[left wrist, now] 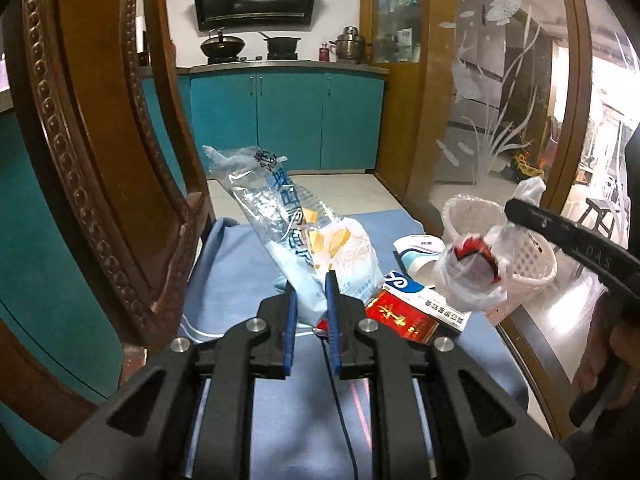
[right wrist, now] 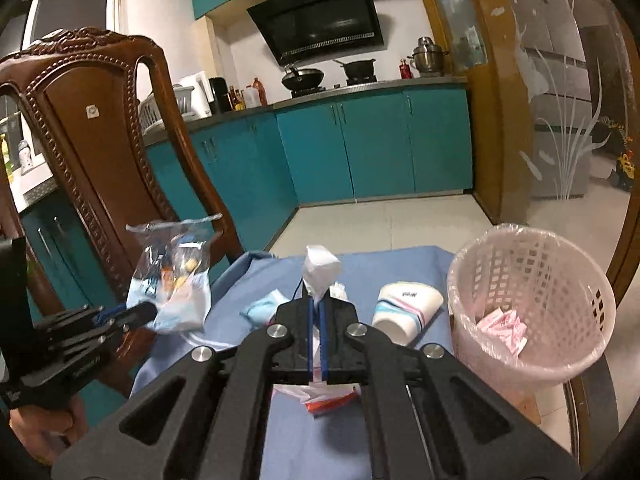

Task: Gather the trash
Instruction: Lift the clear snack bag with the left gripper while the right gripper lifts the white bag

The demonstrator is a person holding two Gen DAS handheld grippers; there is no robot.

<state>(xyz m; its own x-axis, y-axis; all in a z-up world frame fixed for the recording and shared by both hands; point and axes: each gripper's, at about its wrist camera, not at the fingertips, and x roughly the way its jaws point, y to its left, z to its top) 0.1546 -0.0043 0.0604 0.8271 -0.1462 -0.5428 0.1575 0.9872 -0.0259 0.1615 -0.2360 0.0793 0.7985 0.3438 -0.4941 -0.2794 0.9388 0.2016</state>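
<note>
Over the blue tablecloth point(right wrist: 400, 264), the left gripper point(left wrist: 311, 292) is clamped on a crinkly clear snack bag point(left wrist: 280, 216), holding it up off the table. The right gripper point(right wrist: 318, 300) is pinched tight on a thin clear plastic bag point(left wrist: 468, 276), lifted just beside the pink-lined white wastebasket point(right wrist: 532, 304). A tipped paper cup point(right wrist: 408, 308) lies next to the basket.

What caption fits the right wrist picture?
Right tool pinching white plastic wrapper beside lined pink basket.

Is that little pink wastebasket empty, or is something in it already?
Not empty. The pink wastebasket, upright with a clear liner, already holds some crumpled pink-and-white paper near its bottom, but most of it is unfilled.
</note>
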